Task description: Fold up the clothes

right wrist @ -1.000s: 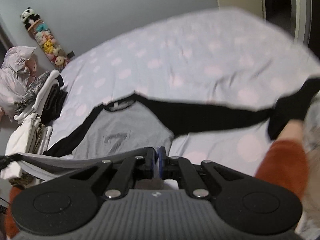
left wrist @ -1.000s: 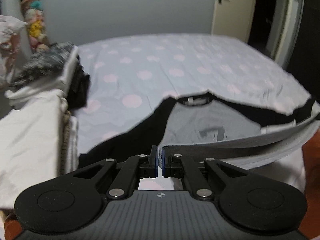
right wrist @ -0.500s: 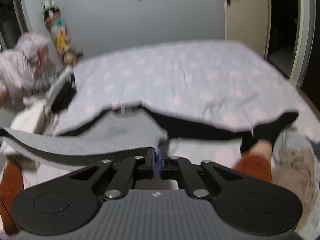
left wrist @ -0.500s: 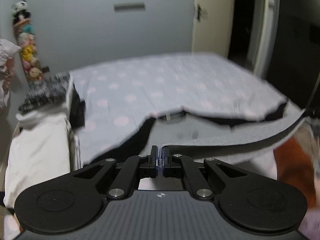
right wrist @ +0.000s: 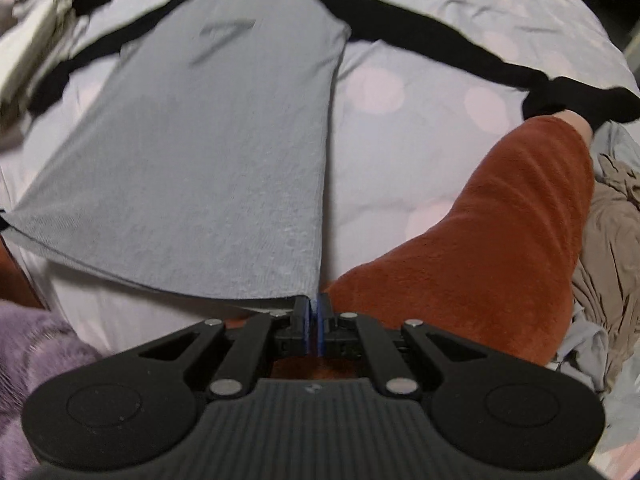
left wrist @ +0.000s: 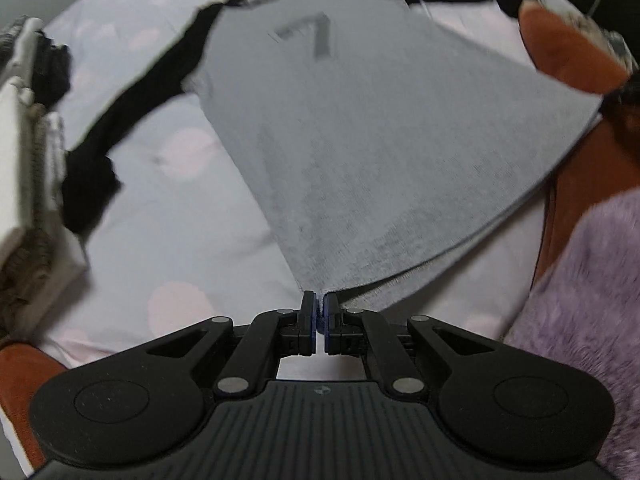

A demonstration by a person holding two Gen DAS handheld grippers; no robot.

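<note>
Both the left gripper [left wrist: 320, 312] and right gripper [right wrist: 314, 316] pinch the shirt's [right wrist: 208, 136] hem corners, angled down over the bed [right wrist: 400, 120].

Shirt [right wrist: 208, 152]: grey body, black sleeves [right wrist: 440, 40], darker grey "7" [left wrist: 316, 36] on the chest. Bedsheet [right wrist: 400, 128]: pale lilac with pink dots. Claws [left wrist: 320, 314] [right wrist: 313, 320]: black with blue pads; nearby sleeve [right wrist: 480, 240] rust-orange, fleece [left wrist: 588, 300] purple.
</note>
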